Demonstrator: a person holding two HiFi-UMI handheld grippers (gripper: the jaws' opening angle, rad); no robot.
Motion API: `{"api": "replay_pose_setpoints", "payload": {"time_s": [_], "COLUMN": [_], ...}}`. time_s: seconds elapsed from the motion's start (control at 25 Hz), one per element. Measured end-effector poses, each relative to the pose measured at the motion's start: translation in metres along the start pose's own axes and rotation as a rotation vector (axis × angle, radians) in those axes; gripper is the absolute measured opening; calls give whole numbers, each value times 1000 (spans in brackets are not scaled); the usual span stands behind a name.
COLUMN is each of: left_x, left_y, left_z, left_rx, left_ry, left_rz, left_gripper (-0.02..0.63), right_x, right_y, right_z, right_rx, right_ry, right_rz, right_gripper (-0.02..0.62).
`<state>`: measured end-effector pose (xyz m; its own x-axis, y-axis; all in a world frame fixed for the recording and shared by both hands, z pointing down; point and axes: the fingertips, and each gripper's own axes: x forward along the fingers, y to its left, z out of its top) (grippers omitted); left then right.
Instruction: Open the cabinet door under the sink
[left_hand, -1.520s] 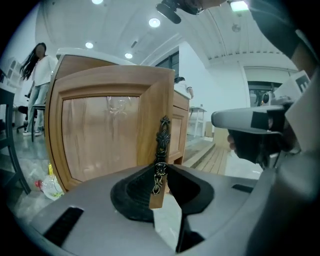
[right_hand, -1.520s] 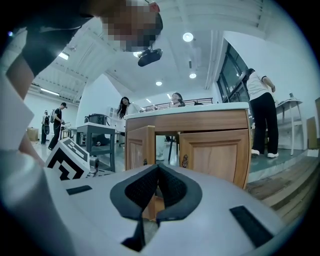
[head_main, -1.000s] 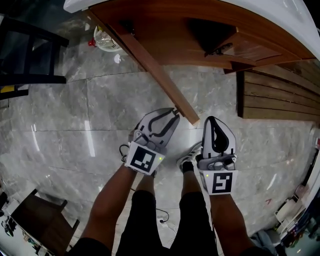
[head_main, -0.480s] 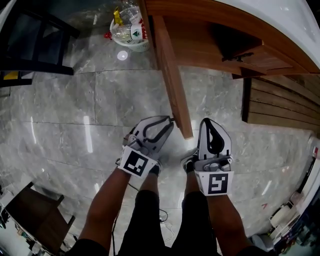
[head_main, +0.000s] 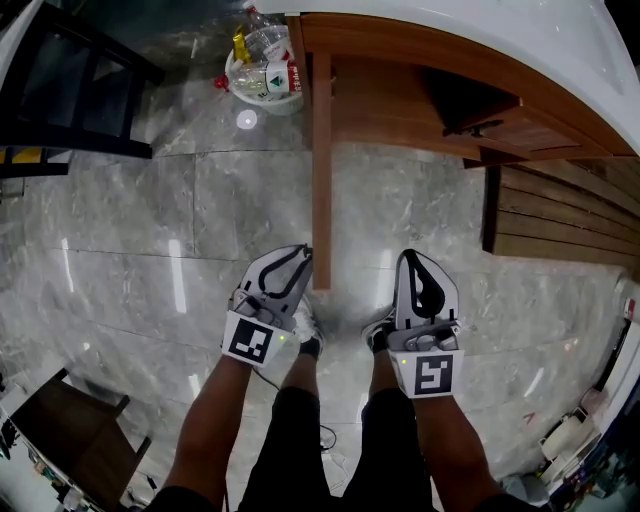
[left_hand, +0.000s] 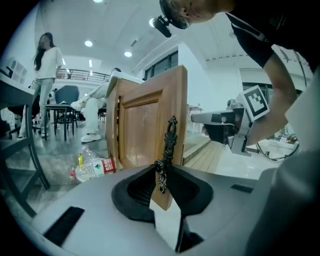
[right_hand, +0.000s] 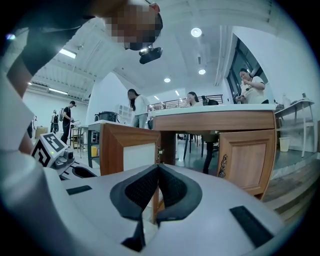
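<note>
- cabinet door (head_main: 321, 170) has swung from slanted to square-out from the cabinet (head_main: 400, 100); stands wide open, task looks near done
- left gripper (head_main: 302, 252) clamped on door's handle (left_hand: 169, 145); right gripper (head_main: 413, 257) closed, empty

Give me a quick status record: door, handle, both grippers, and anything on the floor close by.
door: wooden cabinet door wide open, sticking straight out from the cabinet
handle: dark ornate metal handle at the door's free edge, between the left jaws
left gripper: jaws closing on the handle, pads against it
right gripper: jaws together, nothing between them, off to the right of the door's free end and not touching it
floor: plastic bottles on the tiles near the door's hinge side
</note>
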<state>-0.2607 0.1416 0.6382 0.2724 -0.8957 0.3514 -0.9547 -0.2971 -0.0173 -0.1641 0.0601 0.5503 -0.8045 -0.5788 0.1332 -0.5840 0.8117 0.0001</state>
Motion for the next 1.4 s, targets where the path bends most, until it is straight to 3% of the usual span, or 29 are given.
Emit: {"api": "replay_pose_setpoints", "payload": {"time_s": [0.2,0.4,0.48,0.68,0.8,1.0,1.08,1.2,1.4], "left_x": [-11,-24,-29,-14,12,65,85,119,164], "left_y": [6,-1,-17,-70,-91,-100,-97,-91,-78], "left_z": [-5,-20,-26,-24,-4,44,62,83,106], "left_rx": [-29,-185,-202,-196,-179,-247,-187,-17,-114], "left_ry": [23,32,62,112,84,-5,-22,-29,-96], "left_rz": [68,252,273,186,139,134,121,87,109], "left_gripper": [80,68,61,43,29,23,23,23,25], "right_x": [-10,-17,-22,-36,-45,-60,-65,-71,-76], "right_y": [-9,-24,-33,-64,-82,-112,-123,-139,-160], "right_z": [1,5,4,-2,-4,-7,-5,-4,-14], "right_rx": [9,16,16,21,25,33,40,42,38], "right_ry": [10,1,3,18,22,26,22,13,15], "right_rz": [-14,-28,-39,-77,-95,-124,-139,-153,-150], "right_gripper": [23,23,23,23,22,23,23,23,23]}}
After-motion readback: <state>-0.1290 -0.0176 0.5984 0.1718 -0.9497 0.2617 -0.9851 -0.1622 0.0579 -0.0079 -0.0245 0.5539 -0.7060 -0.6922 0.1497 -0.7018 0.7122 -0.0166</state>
